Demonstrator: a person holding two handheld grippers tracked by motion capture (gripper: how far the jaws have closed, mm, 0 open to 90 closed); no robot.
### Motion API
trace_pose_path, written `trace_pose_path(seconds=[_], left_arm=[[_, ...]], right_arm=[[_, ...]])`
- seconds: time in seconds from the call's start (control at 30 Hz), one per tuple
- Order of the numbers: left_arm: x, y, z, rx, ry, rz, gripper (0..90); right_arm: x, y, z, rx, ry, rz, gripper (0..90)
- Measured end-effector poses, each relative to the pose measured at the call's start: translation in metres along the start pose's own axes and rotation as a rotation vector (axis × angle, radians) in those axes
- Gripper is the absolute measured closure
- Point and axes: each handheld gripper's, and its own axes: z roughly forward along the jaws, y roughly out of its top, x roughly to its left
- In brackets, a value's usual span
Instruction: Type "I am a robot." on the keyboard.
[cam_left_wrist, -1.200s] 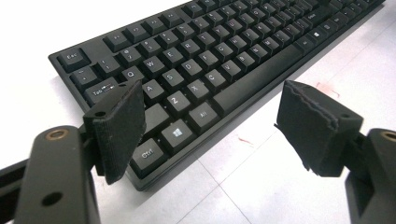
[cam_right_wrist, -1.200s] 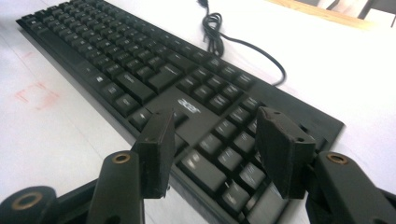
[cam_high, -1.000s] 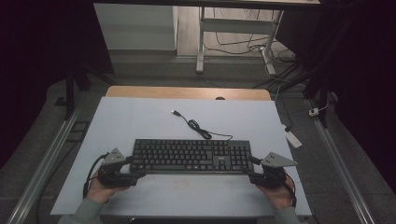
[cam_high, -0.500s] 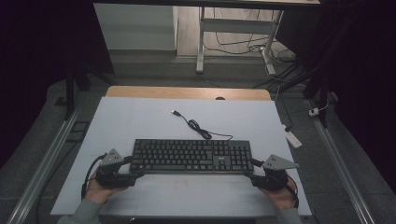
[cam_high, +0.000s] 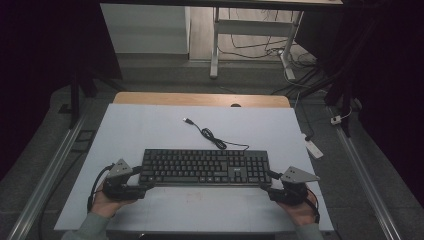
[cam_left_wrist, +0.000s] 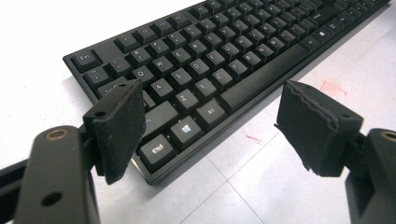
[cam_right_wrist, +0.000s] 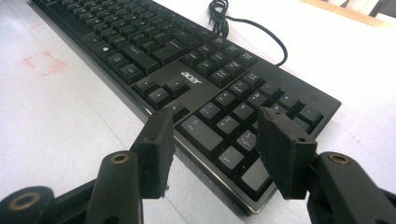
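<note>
High view: a person's two hands bring a gripper to each end of a black keyboard (cam_high: 204, 167) that lies flat across the near half of a white table (cam_high: 150, 125), its long side running left to right. The left gripper (cam_high: 137, 177) sits at the keyboard's left end and the right gripper (cam_high: 269, 180) at its right end, each just beside a near corner. The keyboard's cable (cam_high: 212, 138) trails off the back edge in a loose coil, its plug lying free on the table toward the far side, connected to nothing.

Left gripper view: the jaws stand wide apart, one pad (cam_left_wrist: 116, 126) over the corner by the Ctrl key, the other (cam_left_wrist: 315, 128) out over the bare table in front of the keyboard's near edge. Nothing is pinched between them.

Right gripper view: the jaws are likewise apart and straddle the keyboard's near right corner by the number pad, one pad (cam_right_wrist: 156, 149) hanging over the front edge, the other (cam_right_wrist: 282, 151) above the keys. Neither pad visibly presses on the case.

Judged from this, the approach looks finished and the grasp is yet to come: both tools are lined up at opposite ends, but neither has closed, and the keyboard rests fully on the table. What appears left is to close on both ends and then lift or shift the keyboard with the two hands together, with the loose cable free to drag behind.
</note>
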Motion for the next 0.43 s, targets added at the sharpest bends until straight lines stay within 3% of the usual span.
trace_pose_path(seconds=[0.43], left_arm=[[0.0009,0.0010,-0.0014,-0.004,0.007,0.003,23.8]], right_arm=[[-0.0003,0.0004,0.0005,-0.010,0.010,-0.005,46.8]])
